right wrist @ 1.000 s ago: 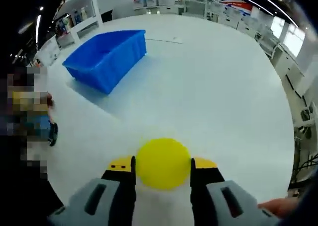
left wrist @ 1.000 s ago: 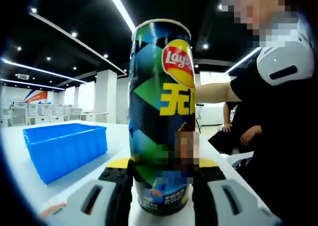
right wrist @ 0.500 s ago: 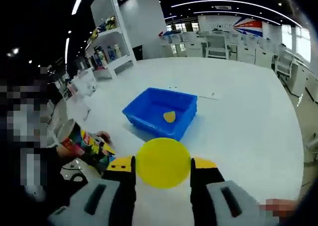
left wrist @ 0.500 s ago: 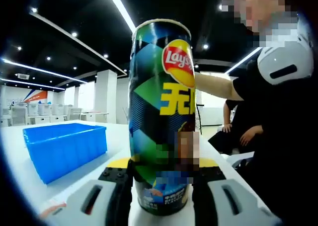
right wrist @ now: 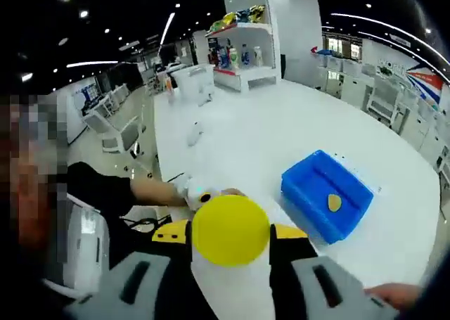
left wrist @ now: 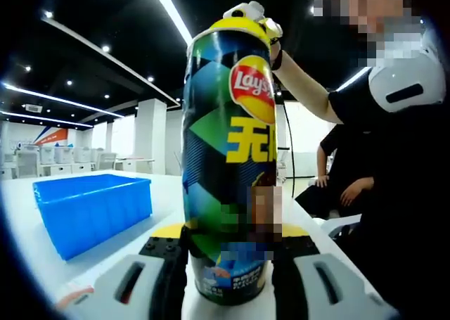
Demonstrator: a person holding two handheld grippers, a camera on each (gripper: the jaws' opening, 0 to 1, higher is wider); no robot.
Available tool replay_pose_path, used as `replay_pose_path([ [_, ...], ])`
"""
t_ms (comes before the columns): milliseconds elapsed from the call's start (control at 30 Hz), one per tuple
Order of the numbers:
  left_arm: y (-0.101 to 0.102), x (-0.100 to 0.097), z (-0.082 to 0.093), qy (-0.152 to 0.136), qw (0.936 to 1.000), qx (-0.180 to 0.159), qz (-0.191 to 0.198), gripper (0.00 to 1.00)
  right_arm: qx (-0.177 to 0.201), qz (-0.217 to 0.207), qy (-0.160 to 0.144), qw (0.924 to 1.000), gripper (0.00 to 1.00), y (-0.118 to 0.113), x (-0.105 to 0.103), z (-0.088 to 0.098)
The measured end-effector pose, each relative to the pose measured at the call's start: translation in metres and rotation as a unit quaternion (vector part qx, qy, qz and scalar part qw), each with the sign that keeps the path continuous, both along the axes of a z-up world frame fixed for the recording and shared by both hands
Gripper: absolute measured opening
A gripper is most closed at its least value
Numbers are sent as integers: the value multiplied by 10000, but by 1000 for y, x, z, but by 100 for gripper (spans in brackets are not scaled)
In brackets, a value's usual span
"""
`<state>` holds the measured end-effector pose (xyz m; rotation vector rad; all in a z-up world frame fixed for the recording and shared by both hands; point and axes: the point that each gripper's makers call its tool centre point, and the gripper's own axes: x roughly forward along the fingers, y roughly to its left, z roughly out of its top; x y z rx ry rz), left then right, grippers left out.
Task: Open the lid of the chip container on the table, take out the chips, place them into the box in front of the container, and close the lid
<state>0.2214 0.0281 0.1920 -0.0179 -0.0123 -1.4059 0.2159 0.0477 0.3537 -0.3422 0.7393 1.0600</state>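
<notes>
A tall green and blue Lay's chip can (left wrist: 225, 158) stands upright on the white table, and my left gripper (left wrist: 228, 239) is shut on its lower part. A round yellow lid (right wrist: 230, 228) is held between the jaws of my right gripper (right wrist: 230, 234). In the left gripper view that lid (left wrist: 242, 26) lies at the can's top rim, with the right gripper (left wrist: 254, 14) just above it. The blue box (left wrist: 91, 207) stands on the table to the left of the can. The right gripper view looks down into the blue box (right wrist: 327, 193), where one yellow chip (right wrist: 335, 202) lies.
A person in a black top (left wrist: 394, 165) sits close on the can's right side, an arm reaching up to the can's top. The white table (right wrist: 239, 144) stretches wide around the box. Shelves with goods (right wrist: 242, 53) stand far behind.
My right gripper has swung up and over with the yellow lid and brought it to the top of the can. The can and my left gripper have not moved.
</notes>
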Motion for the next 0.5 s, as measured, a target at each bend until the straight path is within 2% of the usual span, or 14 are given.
replay_pose_path([
  [100, -1, -1, 0, -6, 10000, 2, 3, 47, -496, 164, -216, 9984, 42, 9, 4, -13],
  [200, -1, -3, 1, -22, 10000, 9, 10, 47, -728, 200, -244, 9968, 42, 13, 4, -19],
  [267, -1, -3, 1, -29, 10000, 15, 15, 47, -1026, 289, -414, 9934, 42, 11, 5, -26],
  [400, -2, -5, 1, -39, 10000, 22, 17, 47, -1048, 347, -460, 9928, 43, 14, 6, -25],
  [500, -3, -6, 1, -43, 10000, 24, 19, 47, -895, 329, -490, 9942, 42, 15, 9, -25],
])
